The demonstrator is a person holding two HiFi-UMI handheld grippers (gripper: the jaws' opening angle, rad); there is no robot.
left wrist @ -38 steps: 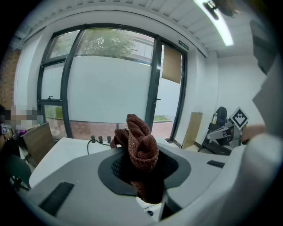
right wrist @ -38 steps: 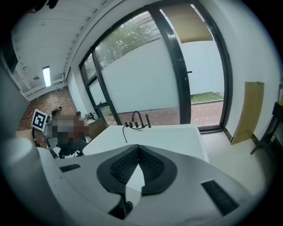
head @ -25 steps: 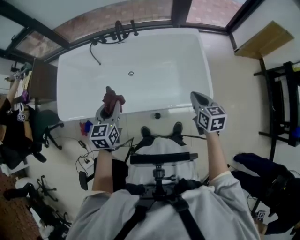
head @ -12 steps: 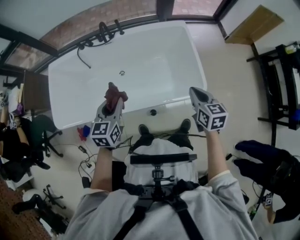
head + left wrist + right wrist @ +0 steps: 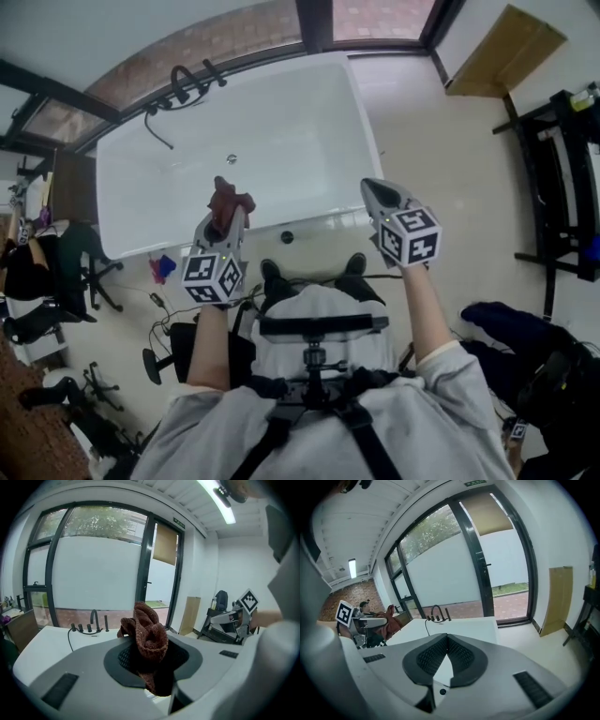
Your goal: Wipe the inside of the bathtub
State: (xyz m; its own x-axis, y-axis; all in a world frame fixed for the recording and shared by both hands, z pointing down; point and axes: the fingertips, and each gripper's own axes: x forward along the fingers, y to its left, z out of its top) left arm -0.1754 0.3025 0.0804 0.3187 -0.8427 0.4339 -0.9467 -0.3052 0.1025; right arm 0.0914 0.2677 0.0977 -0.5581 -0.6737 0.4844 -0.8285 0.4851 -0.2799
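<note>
A white bathtub (image 5: 281, 103) lies ahead of me in the head view, its near rim just beyond both grippers. My left gripper (image 5: 225, 217) is shut on a crumpled dark red-brown cloth (image 5: 227, 200), which bunches up above the jaws (image 5: 147, 634) in the left gripper view. It hangs over the tub's near rim. My right gripper (image 5: 373, 194) is shut with nothing between its jaws, at the tub's near right corner. A black tap set with a hose (image 5: 183, 82) stands on the tub's far left rim, also seen as the tap (image 5: 436, 612) in the right gripper view.
Tall glass doors and windows (image 5: 103, 573) stand behind the tub. A brown panel (image 5: 502, 52) leans at the far right near a black rack (image 5: 562, 178). Office chairs (image 5: 80, 272) and cables (image 5: 173, 309) crowd the floor at left. My shoes (image 5: 272, 274) stand at the tub's front.
The view has shifted, so the tub sits further left and up in the head view. Both grippers keep their places before me, the cloth still held in the left one.
</note>
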